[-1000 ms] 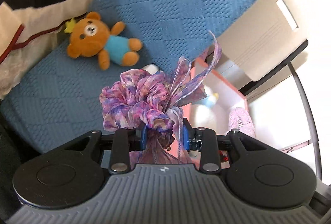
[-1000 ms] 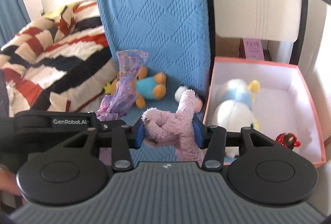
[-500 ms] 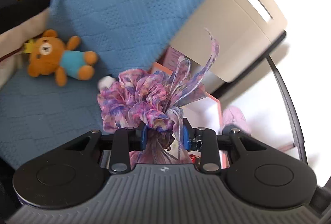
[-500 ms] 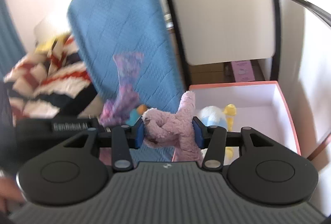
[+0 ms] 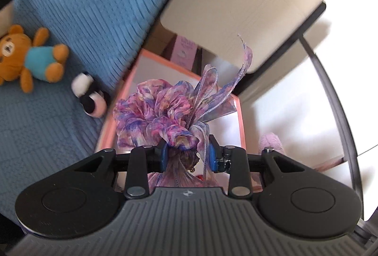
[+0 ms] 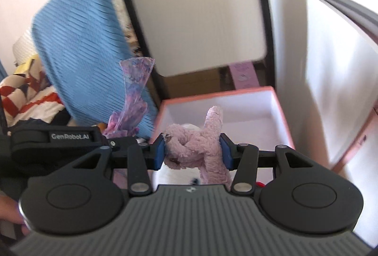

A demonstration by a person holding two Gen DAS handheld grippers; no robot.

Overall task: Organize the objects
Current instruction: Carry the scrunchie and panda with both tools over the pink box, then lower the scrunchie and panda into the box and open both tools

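Both grippers carry something, and both loads sit at the pink box [image 6: 281, 112], so what matters is how each one lies against its opening.

The left gripper [image 5: 187, 155] is closed around the gathered neck of a purple gauze pouch [image 5: 163, 116]. The pouch stands upright out of the pads, its ribbon tails pointing up and away. From this view the box rim [image 5: 241, 119] shows on both sides of the pouch, so the pouch appears to hang over the near left part of the box, close to the blue cushion [image 5: 82, 8].

The right gripper [image 6: 192, 149] is clamped on a pale pink plush toy [image 6: 196, 138], 1 limb sticking straight up. The white floor of the box lies ahead and below it (a white toy already inside is mostly hidden by the plush).

I judge the right hand nearer the middle of the opening, so it has the clearer drop. A brown bear [image 5: 28, 55] and a small black-and-white toy [image 5: 91, 100] lie on the cushion, outside the box.
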